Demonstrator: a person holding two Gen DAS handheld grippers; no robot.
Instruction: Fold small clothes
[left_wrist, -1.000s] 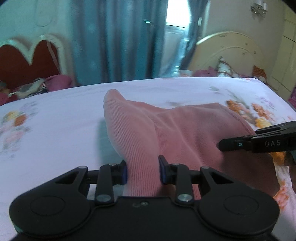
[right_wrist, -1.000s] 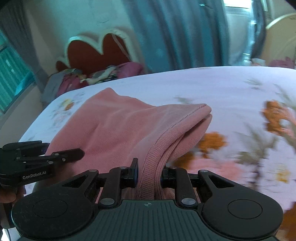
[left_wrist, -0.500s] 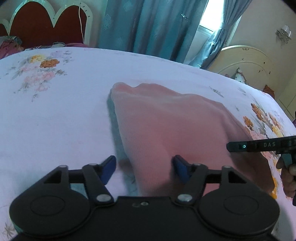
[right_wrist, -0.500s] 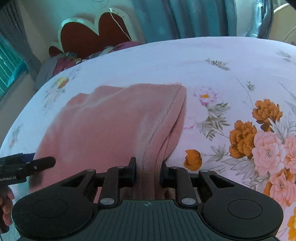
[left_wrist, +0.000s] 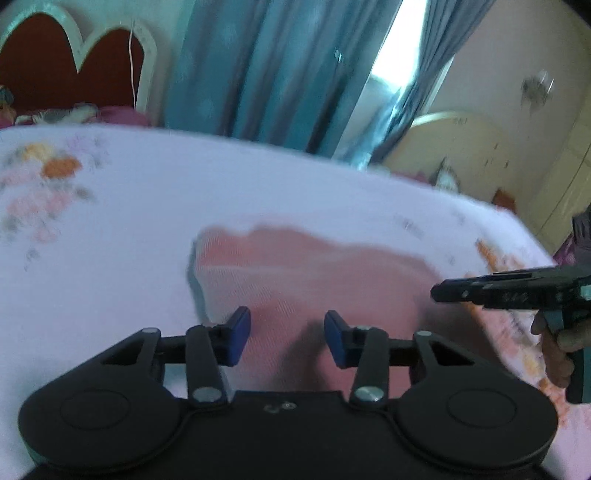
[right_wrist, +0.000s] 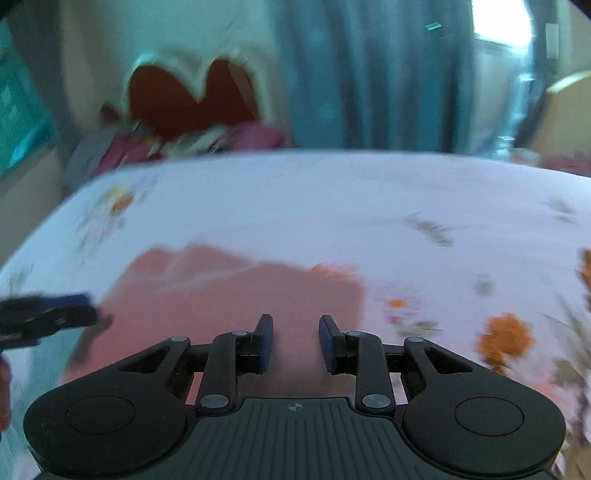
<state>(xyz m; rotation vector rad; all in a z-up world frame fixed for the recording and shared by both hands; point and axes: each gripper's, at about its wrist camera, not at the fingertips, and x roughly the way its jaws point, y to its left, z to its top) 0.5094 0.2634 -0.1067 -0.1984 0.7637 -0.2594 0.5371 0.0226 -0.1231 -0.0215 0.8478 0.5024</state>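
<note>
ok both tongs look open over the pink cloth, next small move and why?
Probably lower the left tongs onto the near edge of the pink garment and close. Both it and the right tongs are open and empty, and the garment lies flat on the floral sheet.

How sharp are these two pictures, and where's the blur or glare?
Left wrist view: the left hand-held gripper is crisp, while the pink garment and floral bedsheet are motion-smeared; the window blows out white. Right wrist view: the right hand-held gripper is sharp, the bed and headboard streaked, and fisheye bends the edges.
</note>
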